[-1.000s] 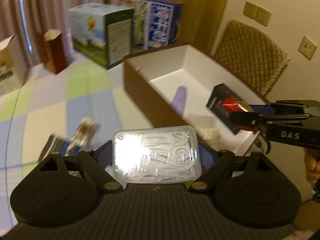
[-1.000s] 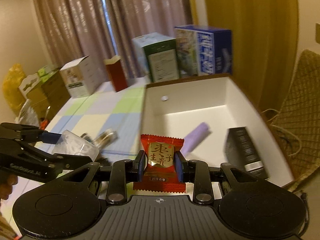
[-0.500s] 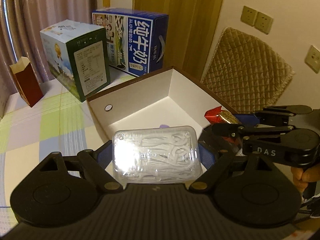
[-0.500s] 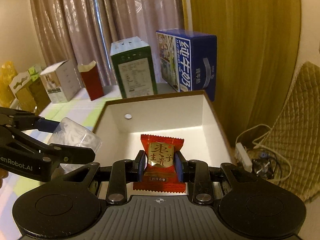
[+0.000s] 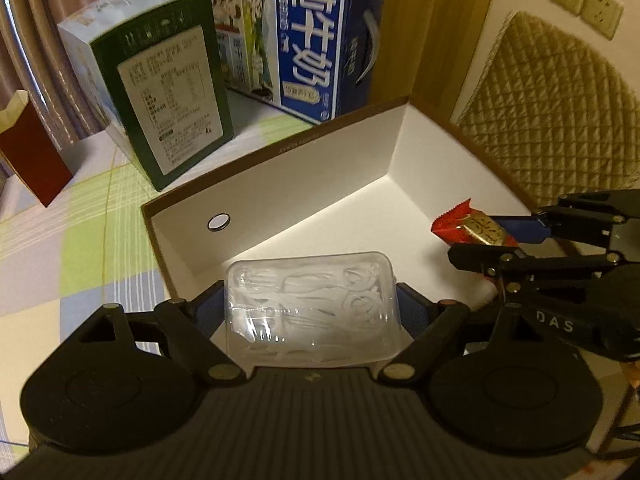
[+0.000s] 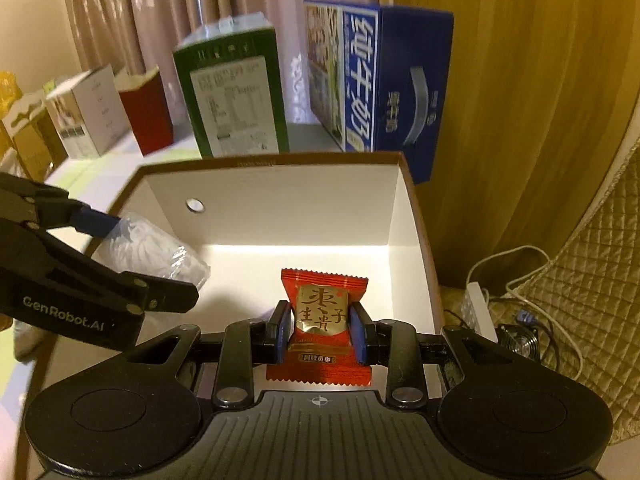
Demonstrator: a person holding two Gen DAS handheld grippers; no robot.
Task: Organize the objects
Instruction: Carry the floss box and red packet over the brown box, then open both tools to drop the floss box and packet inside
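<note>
My left gripper (image 5: 312,308) is shut on a clear plastic box of white floss picks (image 5: 312,304) and holds it over the near left part of the open brown box with a white inside (image 5: 320,168). My right gripper (image 6: 320,330) is shut on a red and gold candy packet (image 6: 322,320) and holds it above the same box (image 6: 280,200). In the left wrist view the candy packet (image 5: 476,230) hangs over the box's right side. In the right wrist view the floss box (image 6: 148,248) is at the left. The box floor in view is bare white.
Behind the open box stand a green and white carton (image 5: 160,92) and a blue milk carton (image 5: 316,36). A red paper bag (image 5: 28,148) and white boxes (image 6: 86,112) stand further left on the checked tablecloth (image 5: 80,240). A quilted chair (image 5: 560,108) and cables (image 6: 520,300) lie to the right.
Both grippers have moved forward over the open box and now look down into its far end. The purple item and black packet seen inside earlier are out of view.
</note>
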